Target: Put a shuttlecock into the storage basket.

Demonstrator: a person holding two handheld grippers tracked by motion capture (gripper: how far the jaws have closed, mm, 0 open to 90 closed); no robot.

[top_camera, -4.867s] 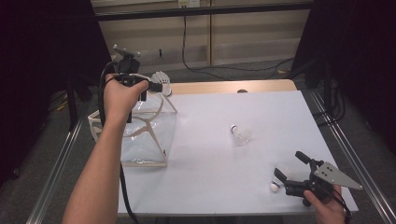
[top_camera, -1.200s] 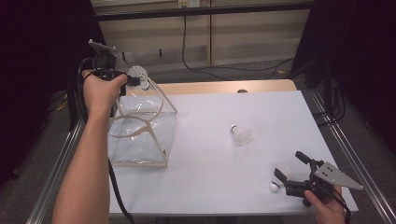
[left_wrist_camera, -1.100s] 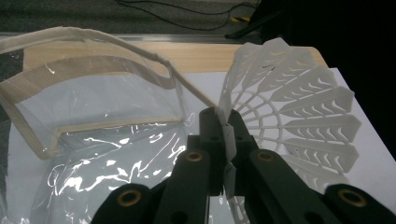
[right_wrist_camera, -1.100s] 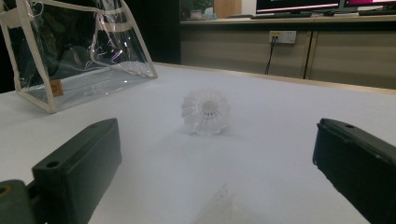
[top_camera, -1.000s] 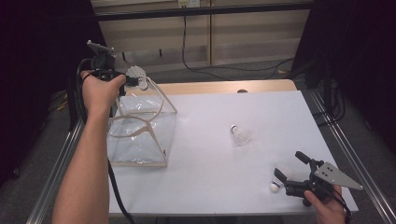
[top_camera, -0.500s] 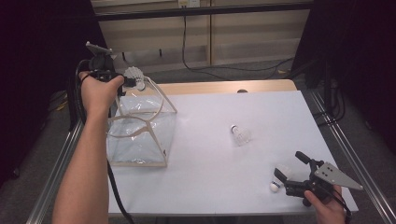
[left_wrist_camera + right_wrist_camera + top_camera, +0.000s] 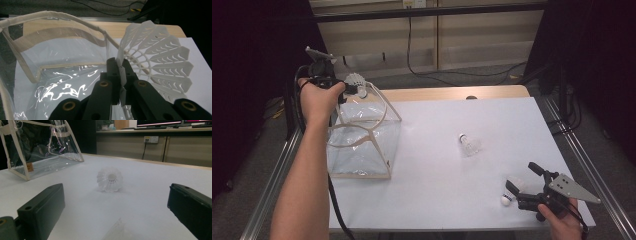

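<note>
My left gripper [image 7: 346,91] is held above the far rim of a clear plastic bag [image 7: 362,135] with cream edging. It is shut on the skirt of a white shuttlecock [image 7: 356,81]. In the left gripper view the black jaws [image 7: 120,65] pinch the edge of the shuttlecock skirt [image 7: 160,57], with the bag's open mouth [image 7: 62,62] below. My right gripper [image 7: 523,186] rests near the table's front right corner, open, and a second shuttlecock [image 7: 510,192] lies loose between its jaws. A third shuttlecock [image 7: 468,143] lies mid-table, and in the right gripper view this shuttlecock [image 7: 110,179] sits ahead of the wide-apart jaws [image 7: 116,205].
The white table top [image 7: 452,200] ends in a wooden strip [image 7: 452,93] at the far side, with metal rails along both long edges. Cables run across the floor behind. In the right gripper view the bag [image 7: 42,147] stands at the far left.
Since the oldest frame my left hand has carried the shuttlecock to the left, from over the bag to its far rim. Over the last second it barely shifts. The right gripper stays put.
</note>
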